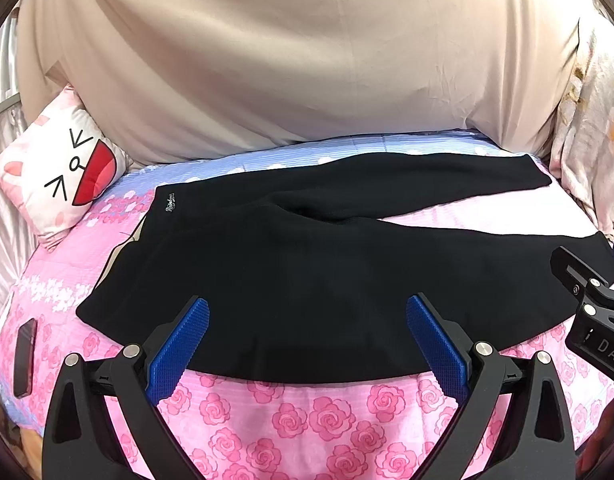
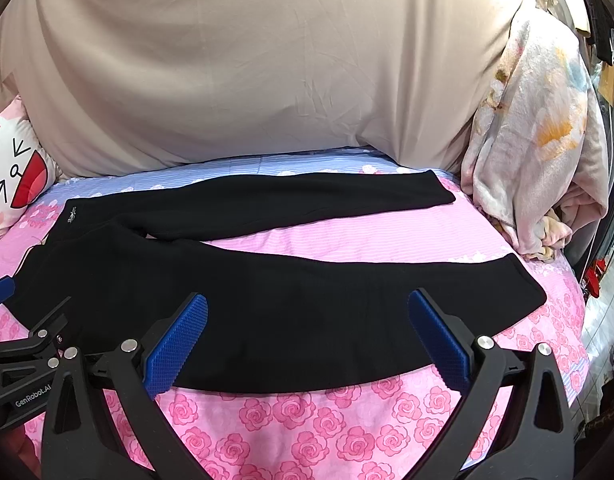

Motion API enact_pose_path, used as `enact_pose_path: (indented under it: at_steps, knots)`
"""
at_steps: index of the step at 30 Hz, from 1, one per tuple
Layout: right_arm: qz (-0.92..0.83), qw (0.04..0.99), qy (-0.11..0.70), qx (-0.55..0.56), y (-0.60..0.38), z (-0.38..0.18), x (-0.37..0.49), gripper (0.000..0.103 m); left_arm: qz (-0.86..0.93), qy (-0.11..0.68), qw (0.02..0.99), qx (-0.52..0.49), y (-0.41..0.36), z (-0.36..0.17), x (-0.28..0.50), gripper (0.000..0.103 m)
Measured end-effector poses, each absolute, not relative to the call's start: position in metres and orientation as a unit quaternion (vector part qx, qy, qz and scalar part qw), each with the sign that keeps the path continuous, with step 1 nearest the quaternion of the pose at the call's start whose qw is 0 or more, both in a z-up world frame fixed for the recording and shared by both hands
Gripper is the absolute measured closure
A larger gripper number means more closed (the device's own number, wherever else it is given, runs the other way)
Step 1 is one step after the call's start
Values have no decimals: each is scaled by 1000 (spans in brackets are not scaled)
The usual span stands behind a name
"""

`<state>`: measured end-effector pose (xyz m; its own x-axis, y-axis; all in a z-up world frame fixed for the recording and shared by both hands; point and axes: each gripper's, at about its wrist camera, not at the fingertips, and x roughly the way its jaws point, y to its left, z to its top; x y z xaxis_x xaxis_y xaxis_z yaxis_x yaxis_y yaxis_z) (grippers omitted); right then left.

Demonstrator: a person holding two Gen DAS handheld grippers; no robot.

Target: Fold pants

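Observation:
Black pants (image 1: 307,264) lie spread flat on a pink rose-print bedsheet (image 1: 307,412), waistband to the left with a small white logo (image 1: 170,202), two legs running right. In the right wrist view the pants (image 2: 267,300) show both leg ends, the far one near the bundled blanket. My left gripper (image 1: 307,312) hovers open over the near edge of the pants, near the hip. My right gripper (image 2: 307,312) is open above the near leg. Each gripper shows in the other's view: the right one (image 1: 587,300) at the right edge, the left one (image 2: 27,344) at the lower left.
A beige sheet (image 1: 287,60) hangs behind the bed. A white cartoon-face pillow (image 1: 63,172) sits at the back left. A floral blanket bundle (image 2: 535,140) stands at the right. A dark phone-like object (image 1: 25,356) lies on the sheet at the left edge.

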<state>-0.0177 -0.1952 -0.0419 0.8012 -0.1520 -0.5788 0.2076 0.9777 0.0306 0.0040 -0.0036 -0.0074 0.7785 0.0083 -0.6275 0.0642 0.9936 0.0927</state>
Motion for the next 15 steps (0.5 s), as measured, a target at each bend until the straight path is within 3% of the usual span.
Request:
enact_pose_path:
  at_steps: [15]
  knots:
    - [-94,947,303,45,-194,-46,-18,5,-16,339,939,55,-4,-9,7,6]
